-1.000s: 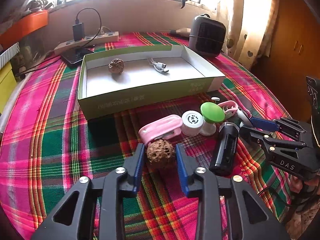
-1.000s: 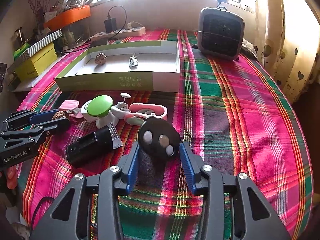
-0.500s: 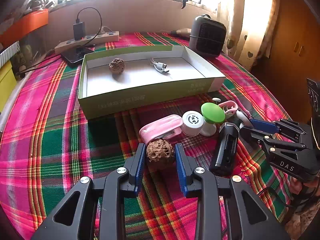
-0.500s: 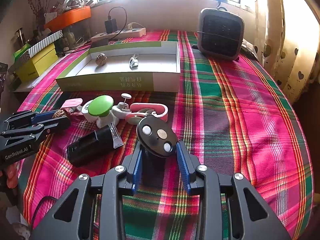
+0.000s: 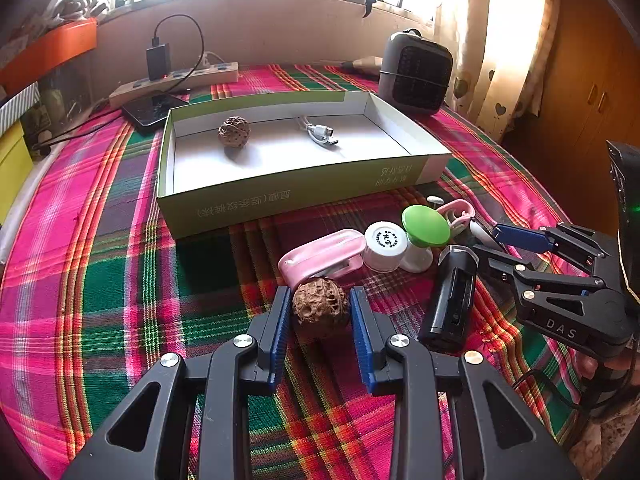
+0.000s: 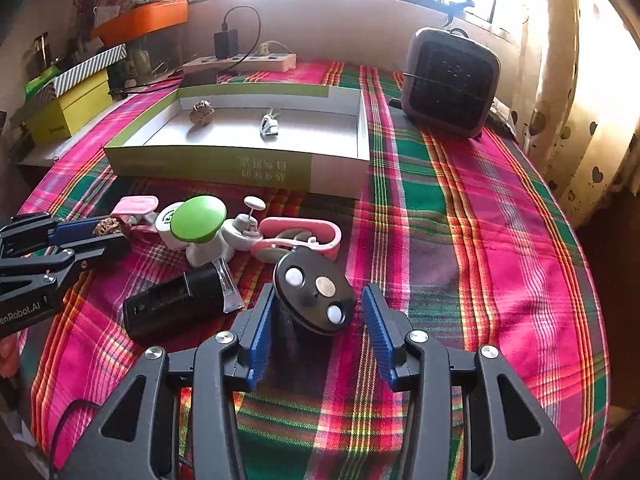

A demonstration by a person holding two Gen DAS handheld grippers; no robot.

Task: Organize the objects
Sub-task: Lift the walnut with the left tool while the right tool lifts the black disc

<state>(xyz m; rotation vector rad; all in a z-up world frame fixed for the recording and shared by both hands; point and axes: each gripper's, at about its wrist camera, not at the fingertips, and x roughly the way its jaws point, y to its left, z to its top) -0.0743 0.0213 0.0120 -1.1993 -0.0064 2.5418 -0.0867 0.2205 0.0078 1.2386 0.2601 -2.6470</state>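
While your left gripper (image 5: 320, 312) clamps its fingers on the walnut (image 5: 320, 307) at the near edge of the clutter on the tabletop (image 5: 120, 280), your right gripper (image 6: 318, 320) is opening around the black round-topped device (image 6: 314, 294), its right finger clear of it. Both belong, I judge, in the open green box (image 5: 280, 196) beyond. Lift carelessly and the walnut may roll out, or nudge the pink case (image 5: 322, 256) touching it.

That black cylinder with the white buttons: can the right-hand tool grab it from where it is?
Probably yes. The black button-topped cylinder already stands between the right gripper jaws, which are opening, with a gap at the right pad; nothing blocks them.
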